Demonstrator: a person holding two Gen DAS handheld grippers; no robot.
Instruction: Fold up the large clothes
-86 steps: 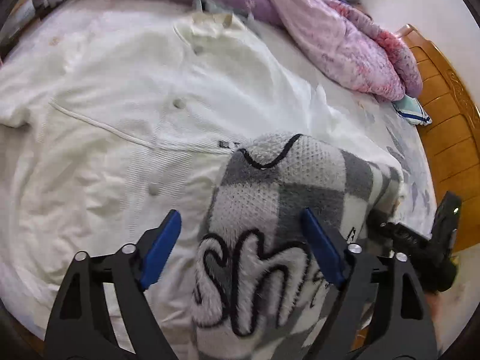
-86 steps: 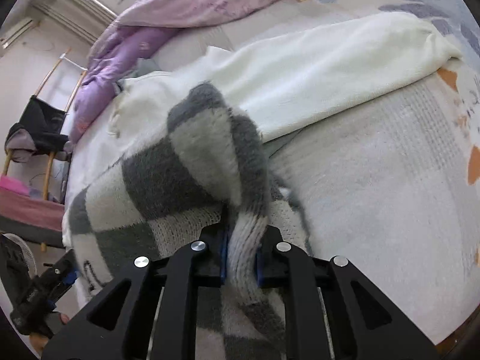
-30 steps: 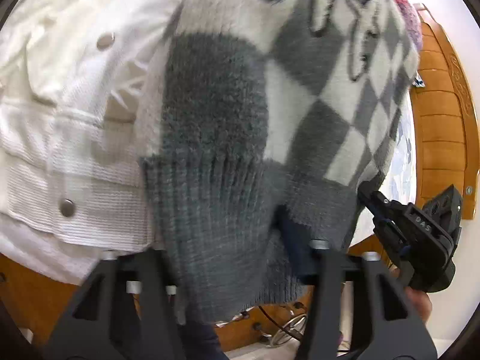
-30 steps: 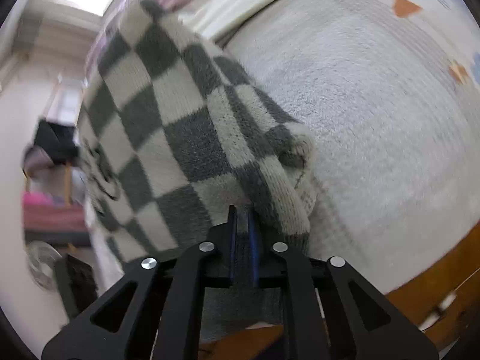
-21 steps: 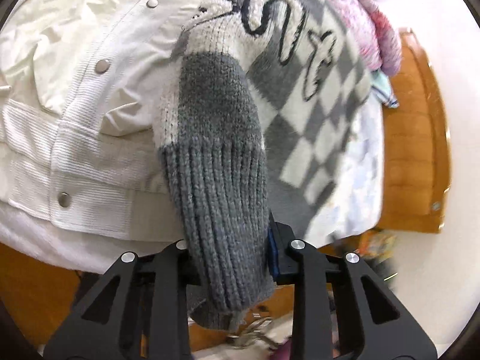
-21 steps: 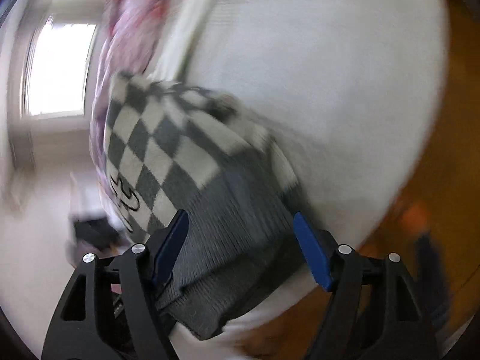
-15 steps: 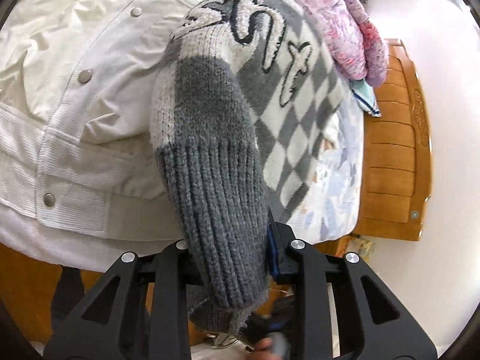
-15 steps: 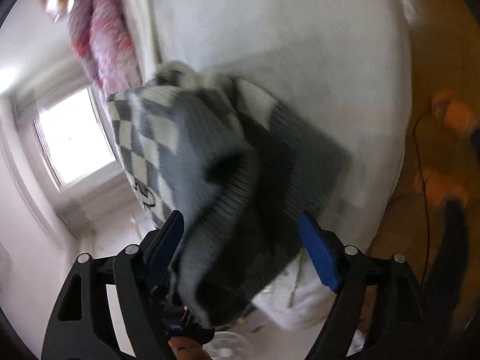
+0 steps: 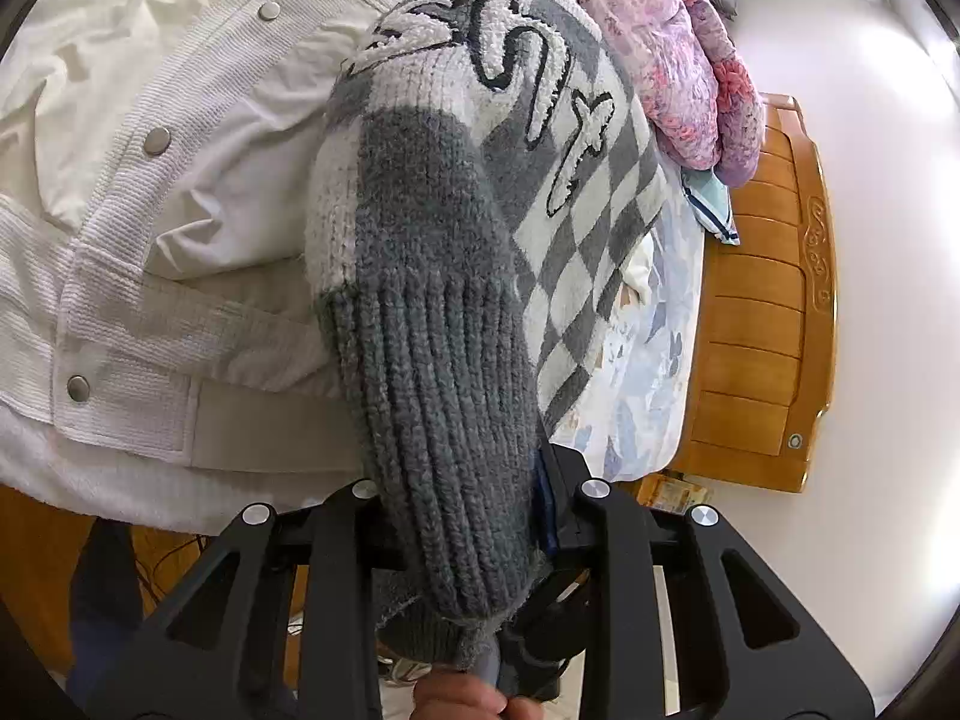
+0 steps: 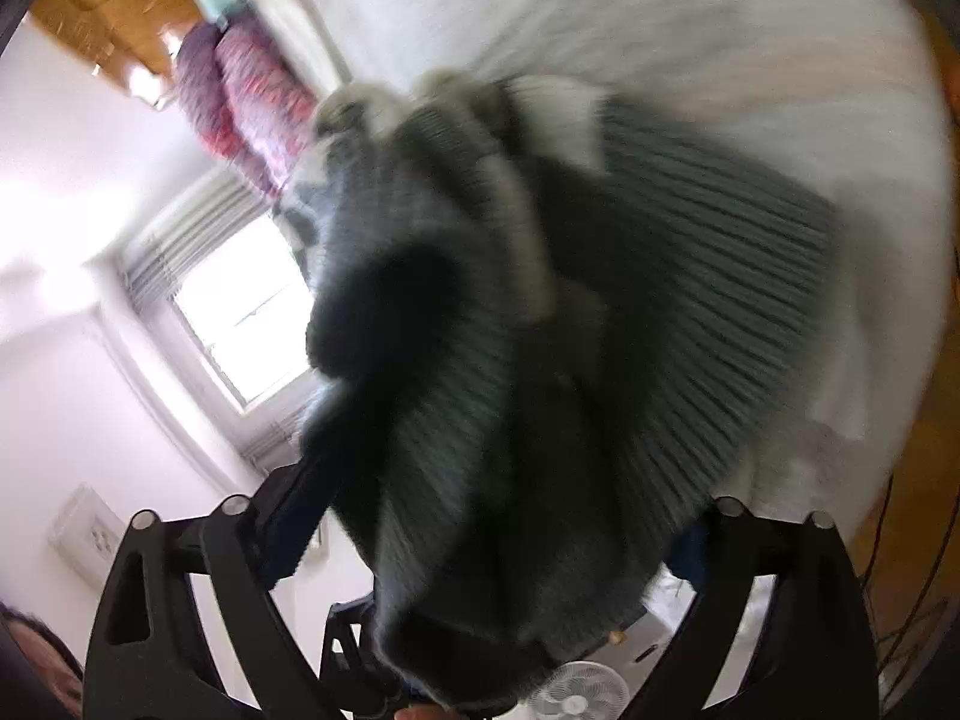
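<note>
The jaws of the left gripper [image 9: 462, 510] are clamped on the ribbed grey hem of the checkered sweater [image 9: 456, 252], which hangs over the foot edge of the bed [image 9: 636, 408]. The right gripper [image 10: 498, 546] has its jaws spread wide around that hem, gripping nothing. A white jacket [image 9: 150, 138] lies beneath.

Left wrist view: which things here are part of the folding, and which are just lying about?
In the job:
- checkered sweater, ribbed hem clamped in the left gripper
- right gripper, open around the same hem
- white jacket, possibly next

Lying about:
- pink quilt
- wooden bed frame
- fan
</note>
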